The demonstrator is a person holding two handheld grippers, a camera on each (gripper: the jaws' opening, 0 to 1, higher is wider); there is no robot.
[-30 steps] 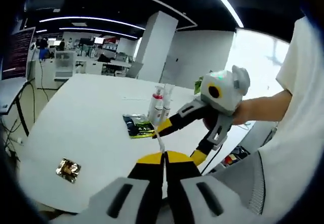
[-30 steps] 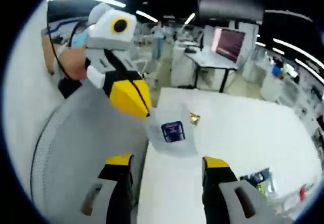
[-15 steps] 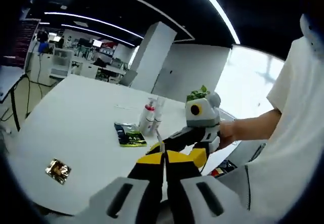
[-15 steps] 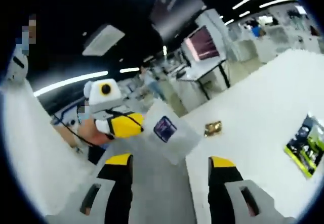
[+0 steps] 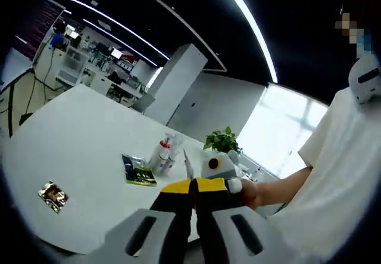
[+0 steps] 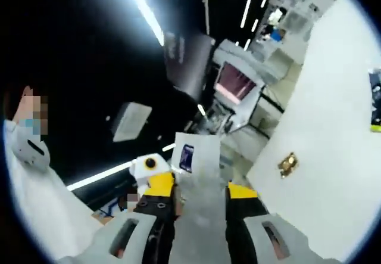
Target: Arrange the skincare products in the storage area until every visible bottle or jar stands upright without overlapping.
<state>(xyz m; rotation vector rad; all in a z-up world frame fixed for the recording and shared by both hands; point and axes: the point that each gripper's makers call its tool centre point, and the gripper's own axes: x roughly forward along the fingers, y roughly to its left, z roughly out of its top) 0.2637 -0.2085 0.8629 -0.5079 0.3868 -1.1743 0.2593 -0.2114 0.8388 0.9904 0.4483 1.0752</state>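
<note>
In the left gripper view, our left gripper (image 5: pixel 193 188) has its yellow-tipped jaws pressed together on the edge of a thin white sachet (image 5: pixel 187 164), seen edge-on. The right gripper (image 5: pixel 219 167) sits just past it, held in a hand (image 5: pixel 253 193).

In the right gripper view, our right gripper (image 6: pixel 199 193) has its jaws spread a little, with the sachet (image 6: pixel 195 160) standing between them; we can't tell if they're actually touching it. It's a flat, pale rectangle with a dark blue label, the writing too small to read.

Out on the smooth white table (image 5: pixel 71 151) two slim white pump bottles (image 5: pixel 164 154) stand upright close together, one with a red band. Just beside them lies a flat dark packet with green print (image 5: pixel 136 171). Well apart, a crinkly gold foil packet (image 5: pixel 52 193) lies near the table edge. A leafy potted plant (image 5: pixel 221 140) is behind.
</note>
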